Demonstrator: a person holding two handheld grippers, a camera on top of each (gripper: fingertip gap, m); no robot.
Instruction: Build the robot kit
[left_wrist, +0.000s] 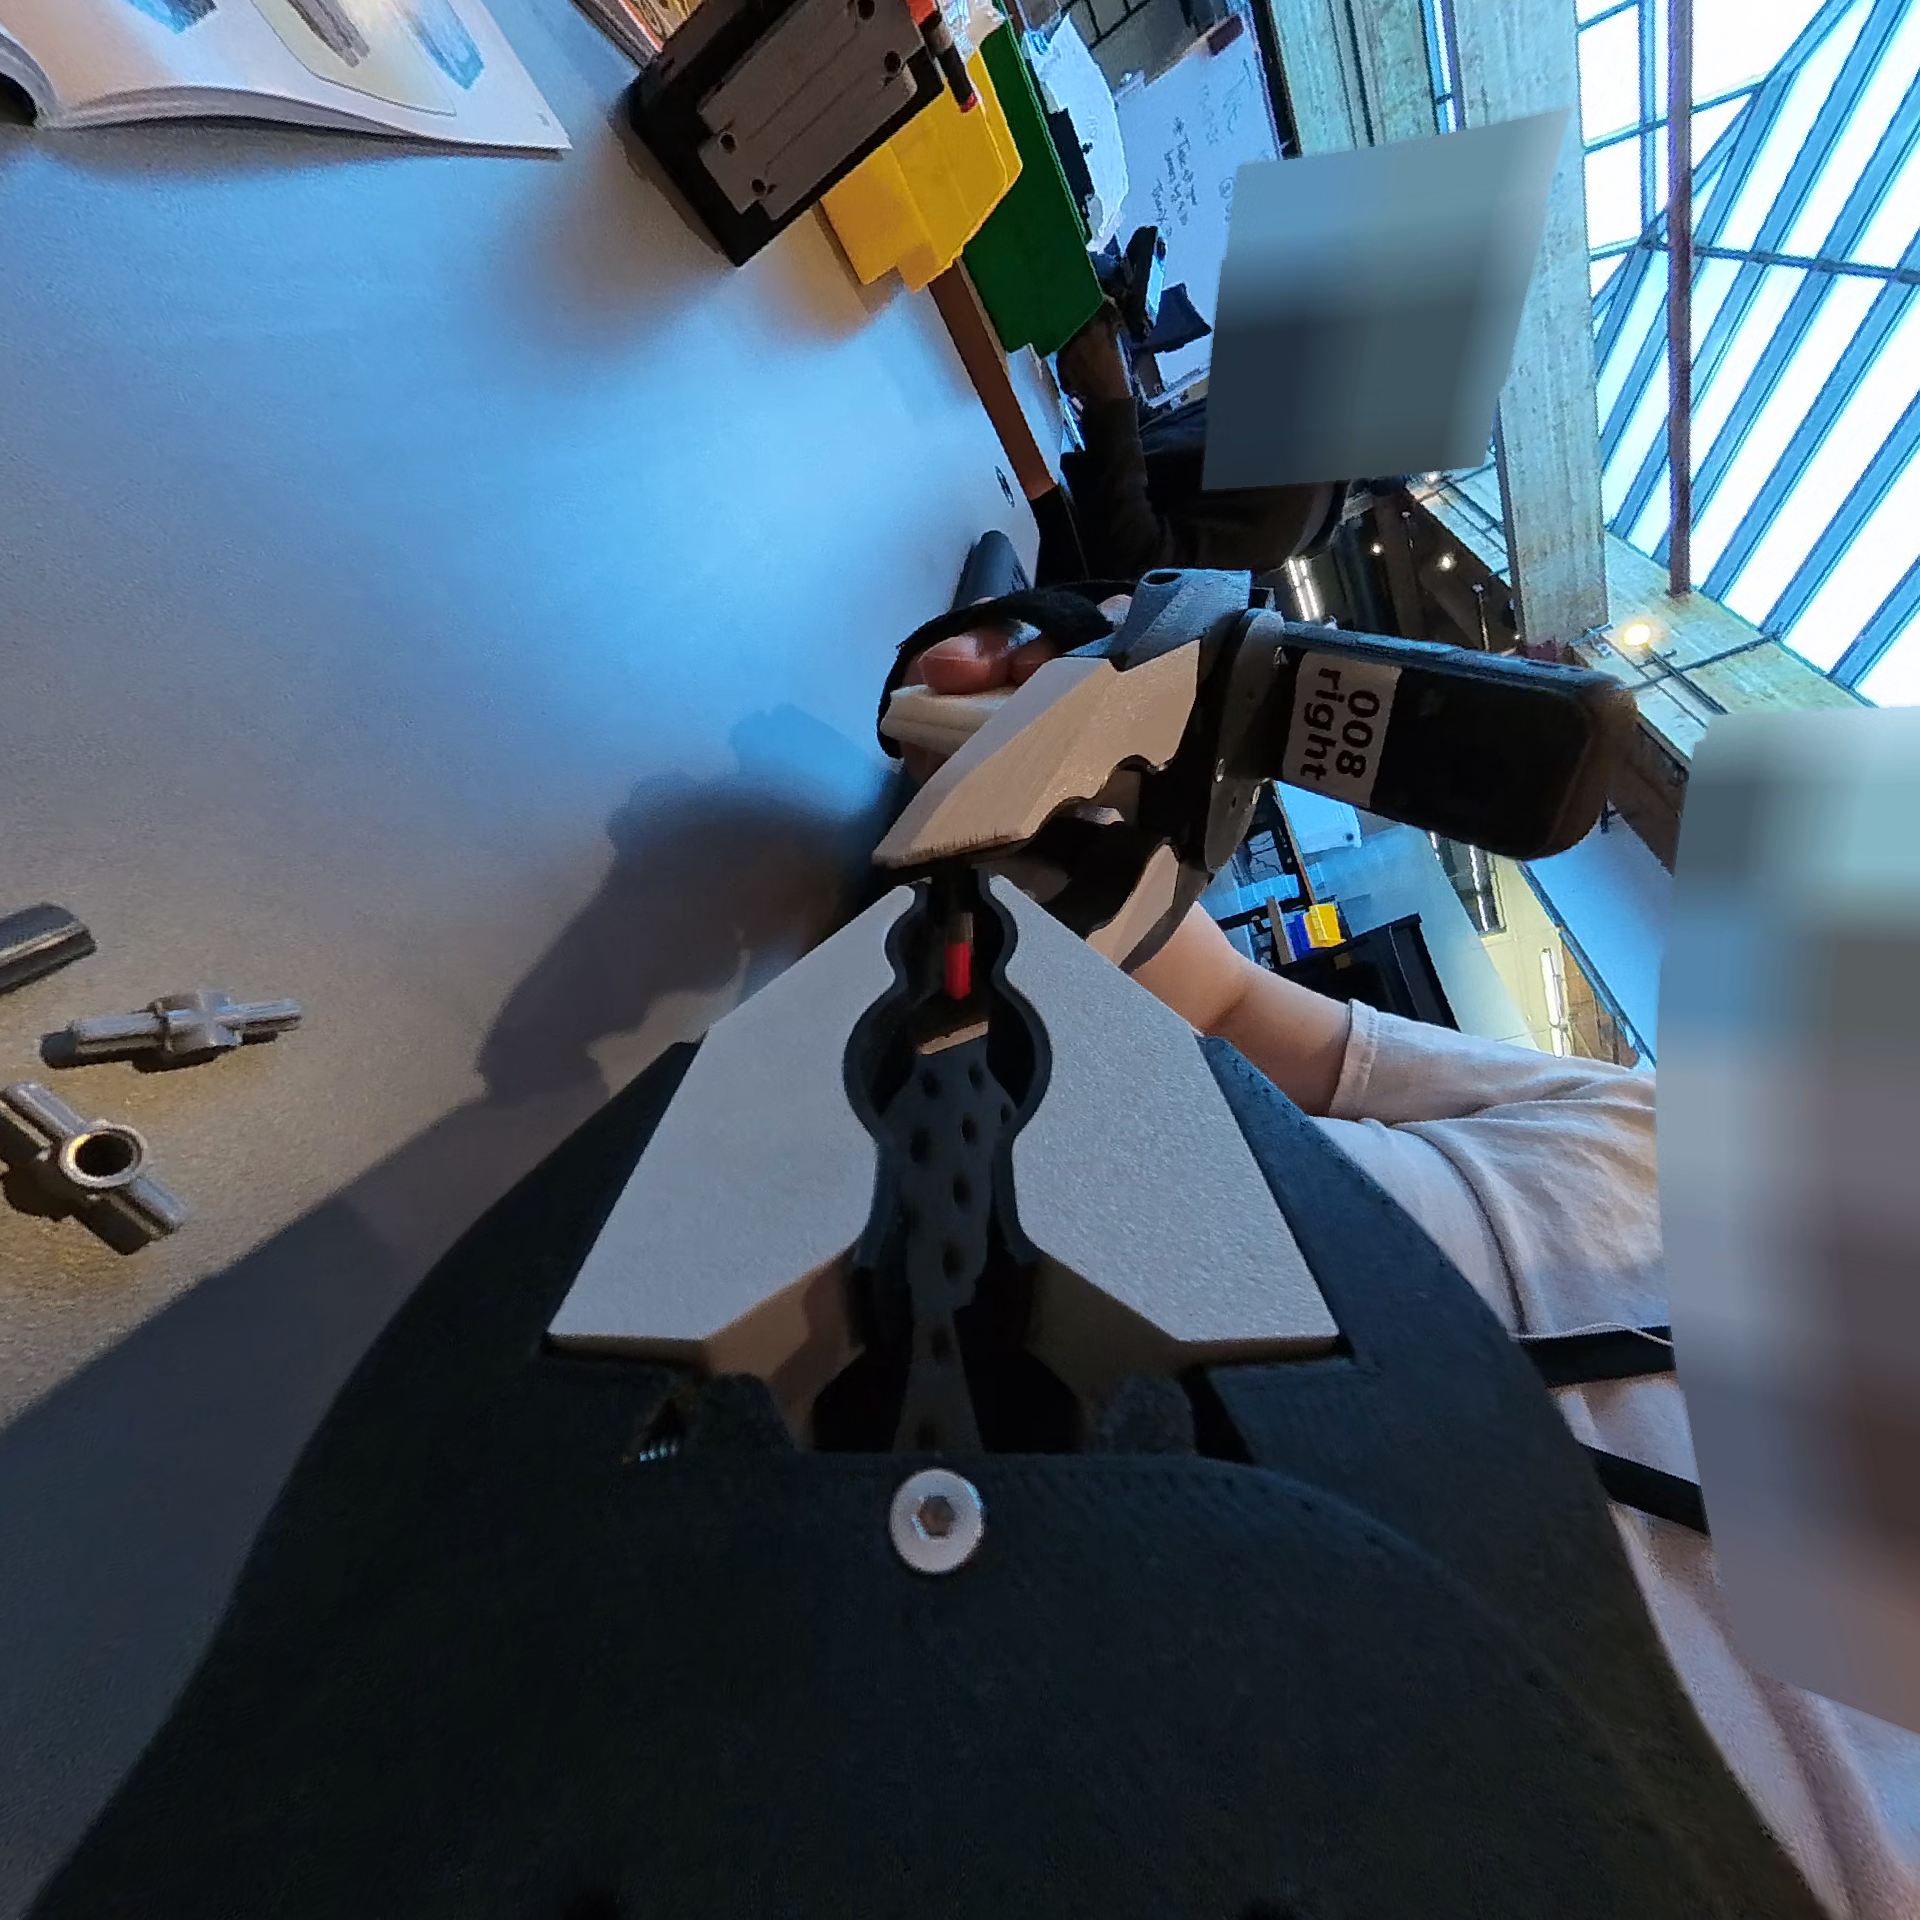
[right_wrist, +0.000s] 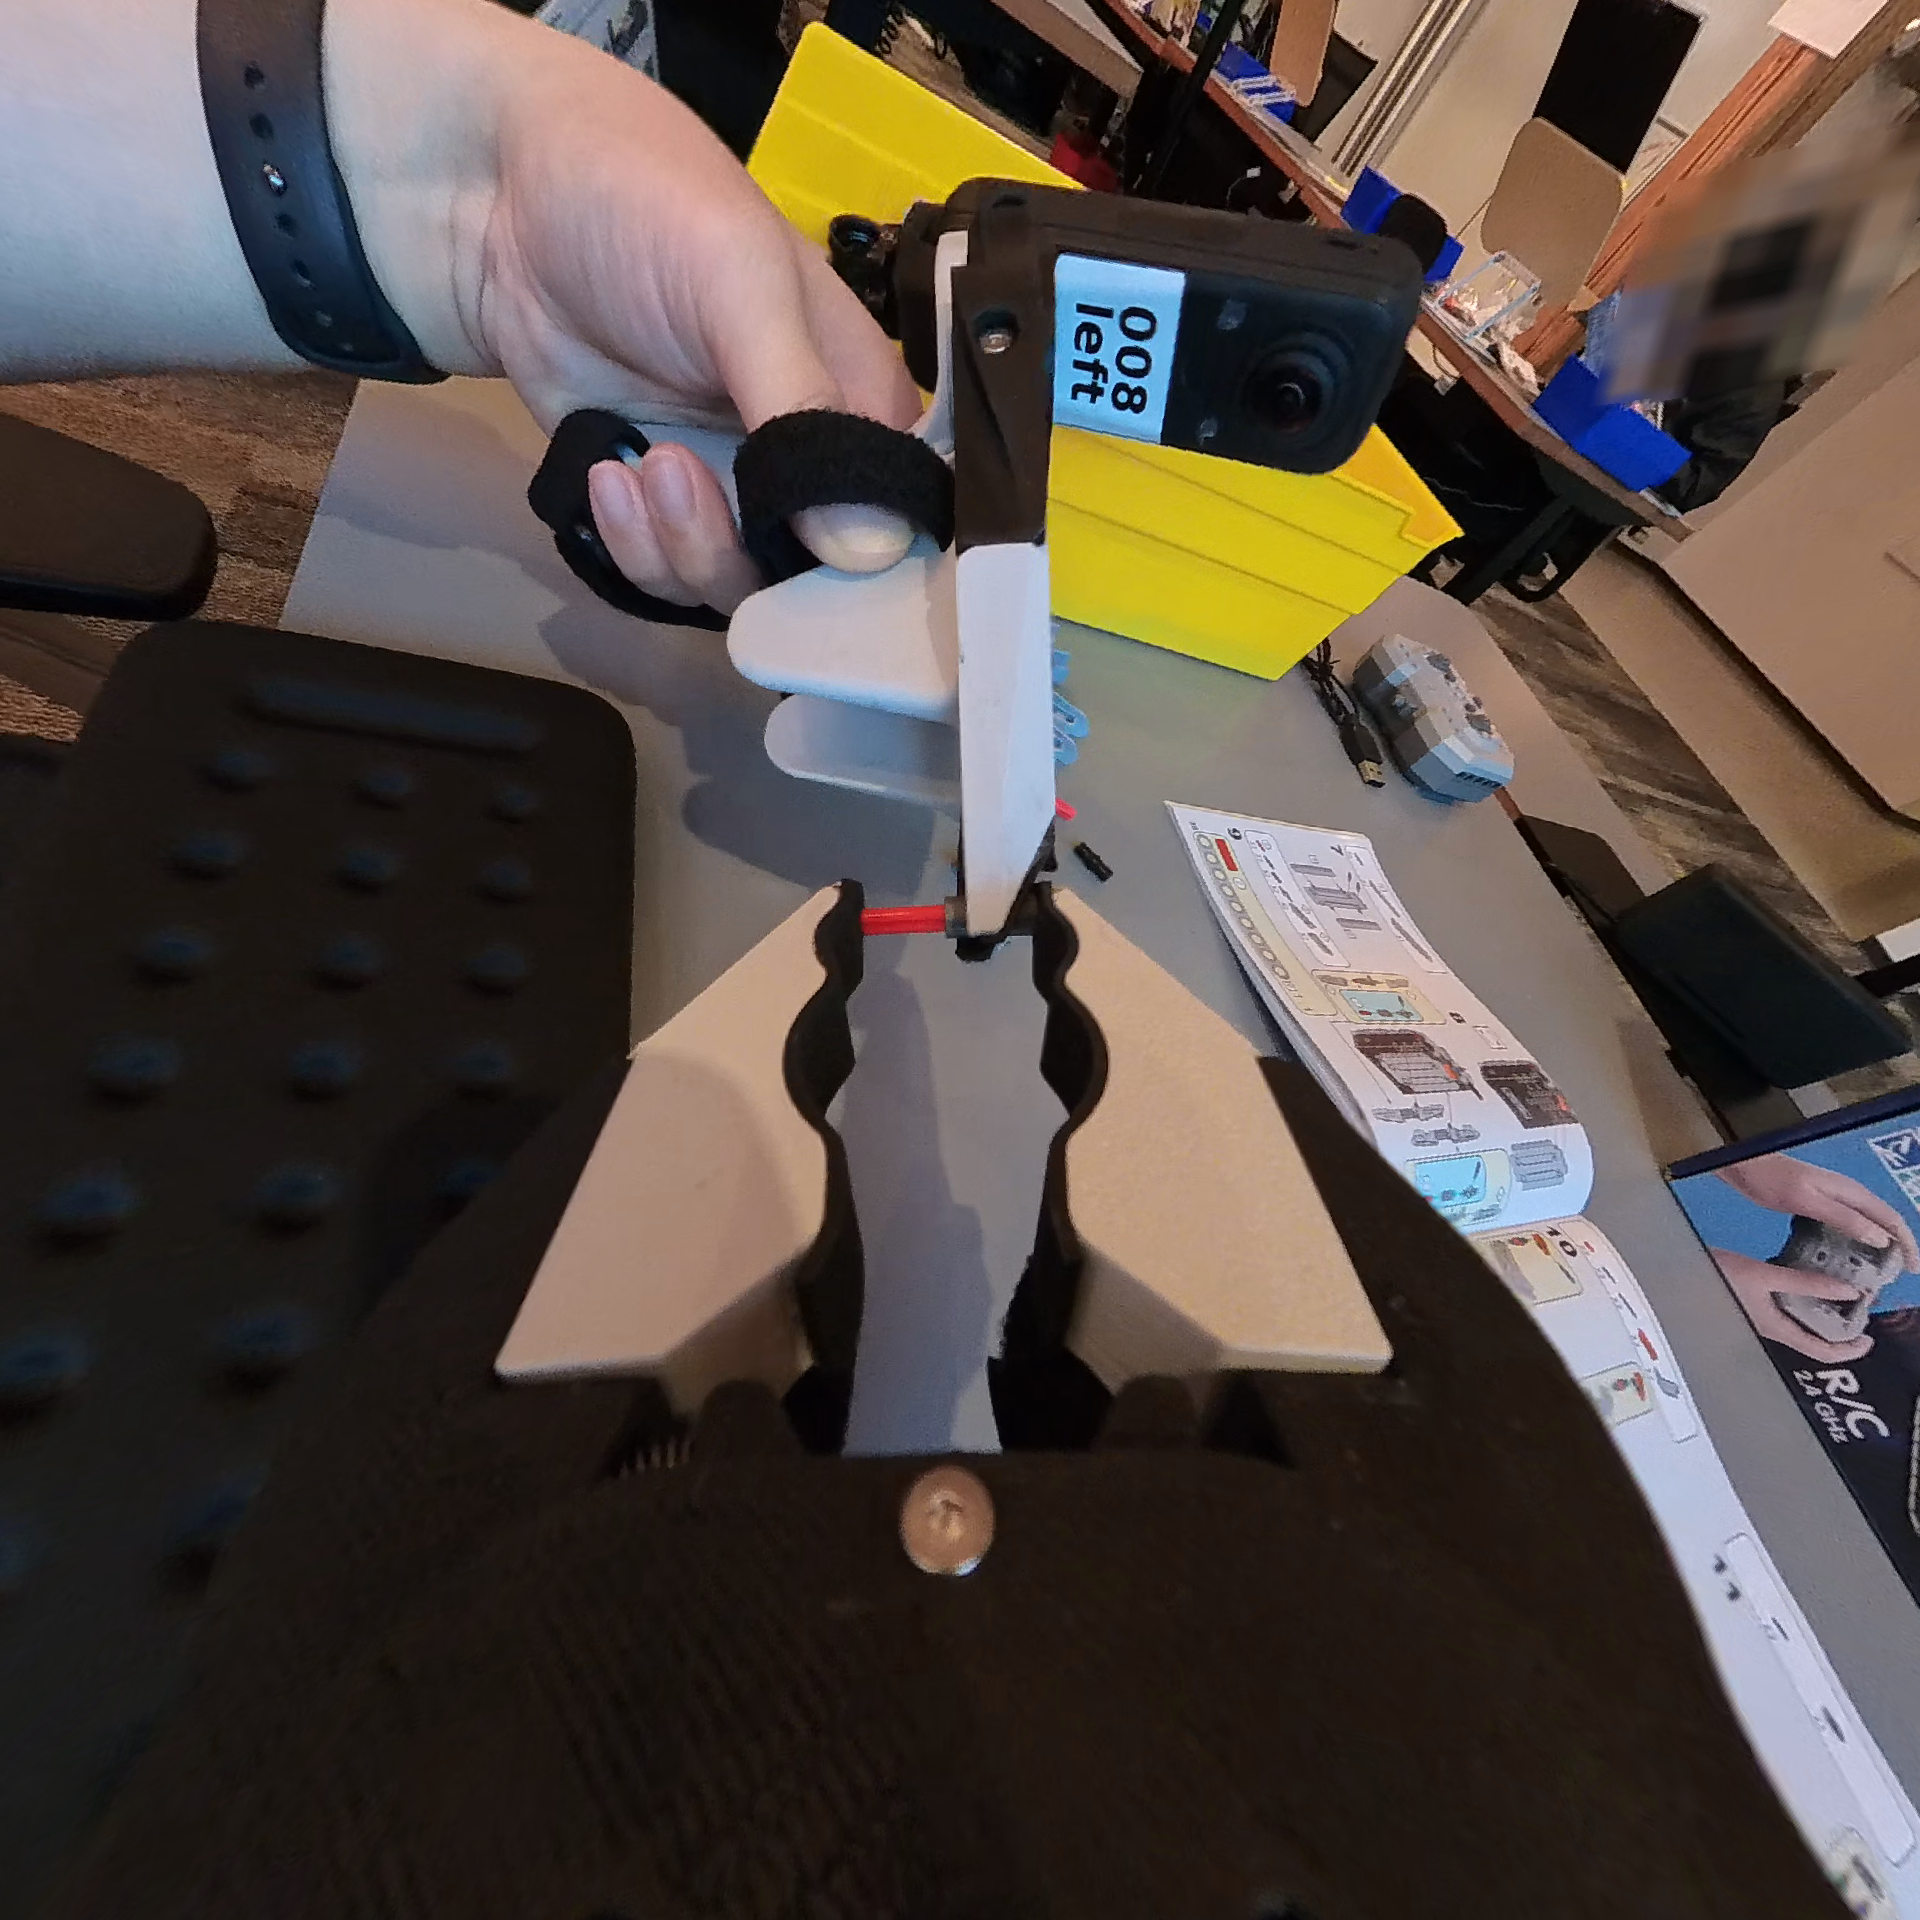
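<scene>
We see the left hand-held gripper clamped on a perforated dark beam carrying a thin, light, stiff red axle; the right hand-held gripper brackets it, jaws apart.

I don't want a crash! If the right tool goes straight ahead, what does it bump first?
Probably the thin red plastic rod, sticking out of the black holed beam that the left tool grips; it lies right across the right tool at its fingertips.
</scene>
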